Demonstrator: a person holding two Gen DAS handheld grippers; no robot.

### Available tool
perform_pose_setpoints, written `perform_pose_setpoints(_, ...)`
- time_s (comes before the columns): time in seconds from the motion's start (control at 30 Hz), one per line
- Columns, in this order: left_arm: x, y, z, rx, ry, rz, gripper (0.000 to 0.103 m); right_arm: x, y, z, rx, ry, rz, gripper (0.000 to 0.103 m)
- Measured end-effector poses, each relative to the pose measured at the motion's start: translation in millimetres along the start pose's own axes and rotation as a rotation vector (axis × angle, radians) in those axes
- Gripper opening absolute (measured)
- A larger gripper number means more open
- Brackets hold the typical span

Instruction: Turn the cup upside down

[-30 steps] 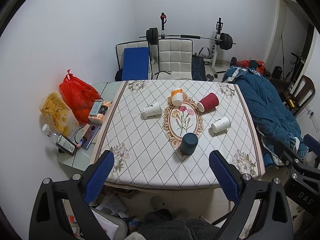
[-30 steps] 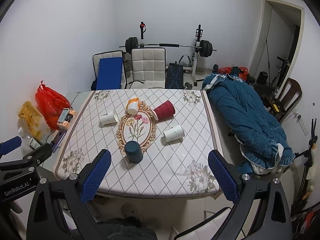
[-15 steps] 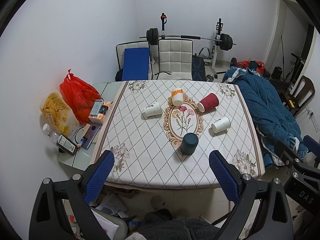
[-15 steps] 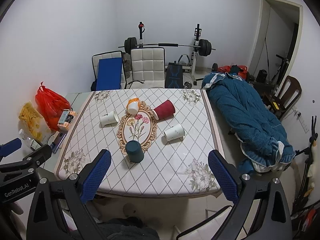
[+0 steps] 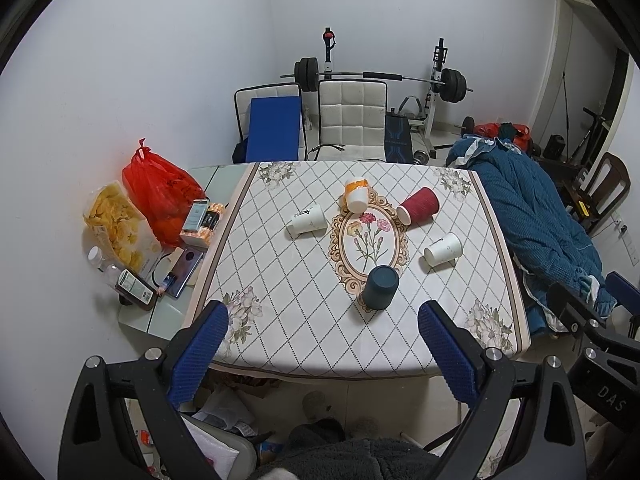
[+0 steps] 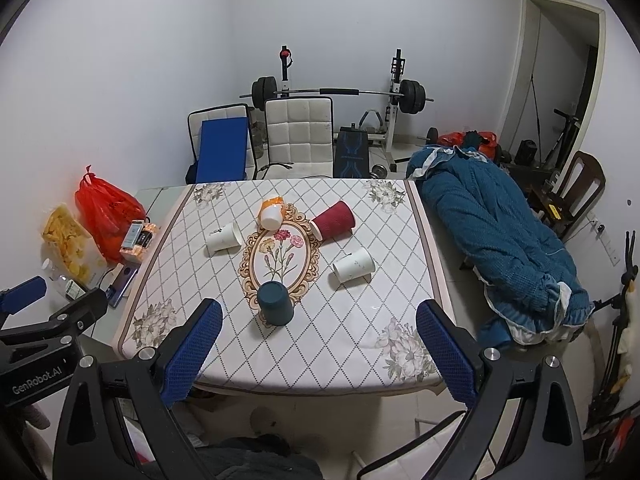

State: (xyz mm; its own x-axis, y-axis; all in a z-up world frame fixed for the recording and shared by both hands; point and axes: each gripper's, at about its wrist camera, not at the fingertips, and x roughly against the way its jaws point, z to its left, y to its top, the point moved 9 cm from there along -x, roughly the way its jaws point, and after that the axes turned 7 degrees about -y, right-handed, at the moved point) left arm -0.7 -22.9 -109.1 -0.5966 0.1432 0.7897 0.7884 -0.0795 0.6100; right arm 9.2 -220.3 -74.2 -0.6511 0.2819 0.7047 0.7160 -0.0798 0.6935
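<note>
"GenRobot.AI" on the left hand-held gripper (image 6: pixel 40 376); "DAS" on the right hand-held gripper (image 5: pixel 608 396).

A: How does the left gripper (image 5: pixel 323 344) stand?
B: It is held up in the air, its blue pads (image 5: pixel 199 354) wide apart, nothing between them.
A: And the right gripper (image 6: pixel 318 342)?
B: The same: raised, spread wide and empty, beside the left one at about equal height.
</note>
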Motion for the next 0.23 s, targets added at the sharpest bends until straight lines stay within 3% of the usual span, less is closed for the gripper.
perform_pose_setpoints(0.23,10.1,-0.8,9.4,0.014,0.003,-0.020,0.097,1.7,-1.0,1.8,-0.001,0.002,-0.001,0.100)
